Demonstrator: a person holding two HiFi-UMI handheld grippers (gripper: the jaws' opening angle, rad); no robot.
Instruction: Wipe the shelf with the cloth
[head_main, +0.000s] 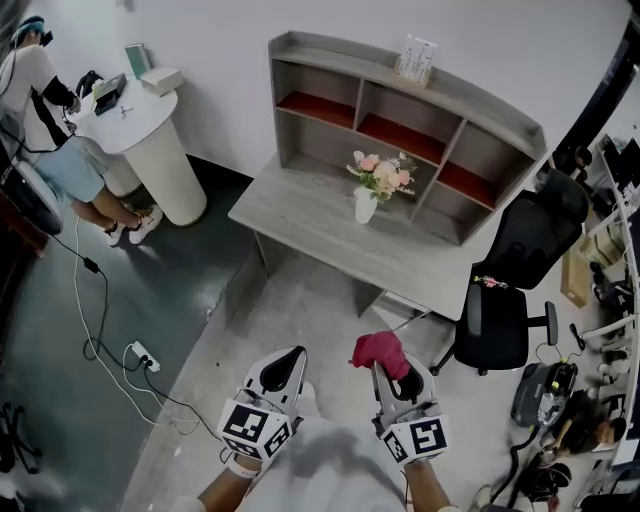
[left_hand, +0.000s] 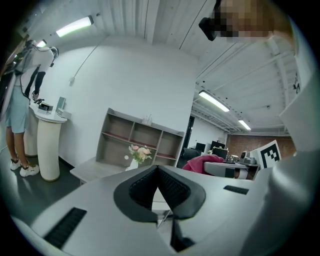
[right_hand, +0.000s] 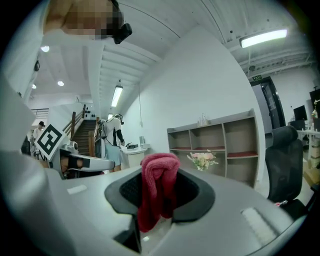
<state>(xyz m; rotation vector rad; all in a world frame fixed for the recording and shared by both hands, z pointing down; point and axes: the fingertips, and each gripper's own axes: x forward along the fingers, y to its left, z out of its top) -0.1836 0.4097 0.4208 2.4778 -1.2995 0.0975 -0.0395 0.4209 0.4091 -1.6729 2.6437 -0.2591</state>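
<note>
Where right gripper (head_main: 392, 374) clamps, cloth (head_main: 379, 349) between jaws

Cloth (head_main: 380, 349): deep pink-red, plain. Shelf (head_main: 470, 95): grey wood grain, red compartment floors. Surface (head_main: 320, 215): same grey grain. Flowers (head_main: 382, 175) pink and cream, vase (head_main: 365, 205) white. Left tongs (head_main: 293, 358) and right tongs (head_main: 392, 372): pale grey bodies, black pads, black-and-white square markers. Chair (head_main: 520, 250) black. Floor (head_main: 300, 310) light grey, dark green at left.
</note>
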